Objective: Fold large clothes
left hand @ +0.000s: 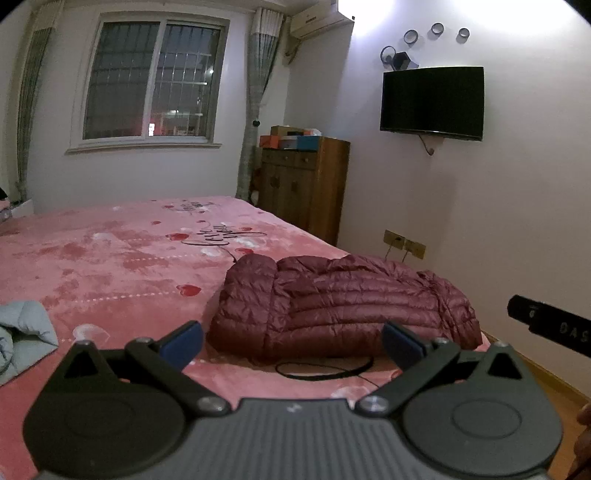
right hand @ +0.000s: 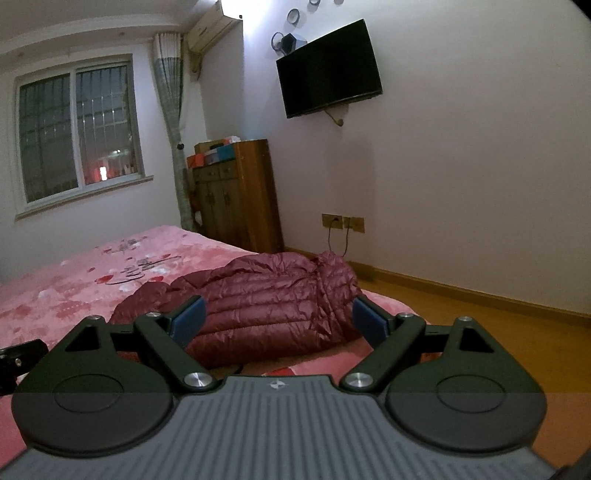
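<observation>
Two grippers hang above the near edge of a bed, each with its blue-padded fingers spread wide and nothing between them: the left gripper (left hand: 291, 341) and the right gripper (right hand: 279, 320) both face a dark red puffer jacket (left hand: 340, 302) that lies in a compact folded bundle on the pink blanket (left hand: 110, 266), close to the bed's right edge. The jacket is apart from both pairs of fingers, just beyond them, and in the right wrist view its quilted bulk (right hand: 258, 299) fills the gap between the pads. A thin black loop of cord (left hand: 325, 369) lies on the blanket just in front of the jacket, between it and the left gripper. At the left edge of the left wrist view a pale grey-blue padded garment (left hand: 26, 325) is crumpled on the blanket, well apart from the jacket. A black bar (left hand: 550, 325), part of the other gripper, pokes in from the right. Past the bed's right side is bare wooden floor (right hand: 461, 325). Farther back, wall sockets (right hand: 343, 223) with cables plugged in sit low on the wall, and a brown wooden cabinet (left hand: 303, 184) stands in the corner with several coloured boxes (left hand: 291, 138) stacked on top. A dark television (left hand: 432, 103) is mounted on the wall above, with an air conditioner (left hand: 317, 18) near the ceiling and a barred window (left hand: 151, 81) flanked by curtains on the far wall.
</observation>
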Demonstrator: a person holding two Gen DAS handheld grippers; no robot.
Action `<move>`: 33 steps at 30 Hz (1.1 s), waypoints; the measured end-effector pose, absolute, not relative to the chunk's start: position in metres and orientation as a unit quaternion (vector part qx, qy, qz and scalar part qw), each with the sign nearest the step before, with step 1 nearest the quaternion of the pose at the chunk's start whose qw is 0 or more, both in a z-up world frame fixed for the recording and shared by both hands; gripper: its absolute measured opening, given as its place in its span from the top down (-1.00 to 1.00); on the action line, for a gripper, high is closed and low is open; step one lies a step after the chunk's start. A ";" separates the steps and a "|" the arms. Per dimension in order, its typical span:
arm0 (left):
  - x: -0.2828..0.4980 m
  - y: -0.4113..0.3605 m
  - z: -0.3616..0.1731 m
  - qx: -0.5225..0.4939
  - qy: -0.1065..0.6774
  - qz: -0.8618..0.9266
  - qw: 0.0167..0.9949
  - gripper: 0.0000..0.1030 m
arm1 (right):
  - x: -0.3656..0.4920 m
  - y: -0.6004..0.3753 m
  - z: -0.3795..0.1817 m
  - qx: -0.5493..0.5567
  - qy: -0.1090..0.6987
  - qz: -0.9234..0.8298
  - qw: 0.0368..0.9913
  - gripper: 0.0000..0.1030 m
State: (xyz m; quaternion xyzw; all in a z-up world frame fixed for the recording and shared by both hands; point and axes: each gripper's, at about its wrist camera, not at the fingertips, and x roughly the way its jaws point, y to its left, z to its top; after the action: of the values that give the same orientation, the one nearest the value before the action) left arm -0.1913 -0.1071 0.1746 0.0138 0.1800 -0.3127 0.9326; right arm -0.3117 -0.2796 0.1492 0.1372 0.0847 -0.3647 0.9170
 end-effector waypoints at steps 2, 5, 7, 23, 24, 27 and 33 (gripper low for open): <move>-0.191 -0.107 0.174 0.013 0.180 -0.314 0.932 -0.98 | -0.312 -0.280 0.149 0.137 0.085 -0.365 0.917 -1.00; -0.191 -0.106 0.173 0.013 0.180 -0.315 0.932 -0.98 | -0.312 -0.279 0.149 0.136 0.085 -0.365 0.917 -1.00; -0.191 -0.106 0.173 0.013 0.180 -0.315 0.932 -0.98 | -0.313 -0.279 0.150 0.135 0.086 -0.364 0.918 -1.00; -0.188 -0.111 0.169 0.017 0.187 -0.315 0.930 -0.98 | -0.318 -0.280 0.153 0.133 0.088 -0.361 0.919 -1.00; -0.189 -0.111 0.168 0.017 0.187 -0.315 0.930 -0.98 | -0.318 -0.280 0.153 0.133 0.088 -0.361 0.919 -1.00; -0.189 -0.112 0.168 0.017 0.188 -0.316 0.930 -0.98 | -0.319 -0.280 0.153 0.133 0.089 -0.360 0.919 -1.00; -0.190 -0.113 0.167 0.019 0.188 -0.318 0.929 -0.98 | -0.320 -0.281 0.153 0.132 0.088 -0.360 0.919 -1.00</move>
State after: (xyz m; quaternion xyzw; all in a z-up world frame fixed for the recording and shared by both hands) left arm -0.1898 -0.1132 0.1669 0.0193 0.1879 -0.3180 0.9291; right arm -0.3198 -0.2810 0.1535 0.1320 0.0875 -0.3604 0.9192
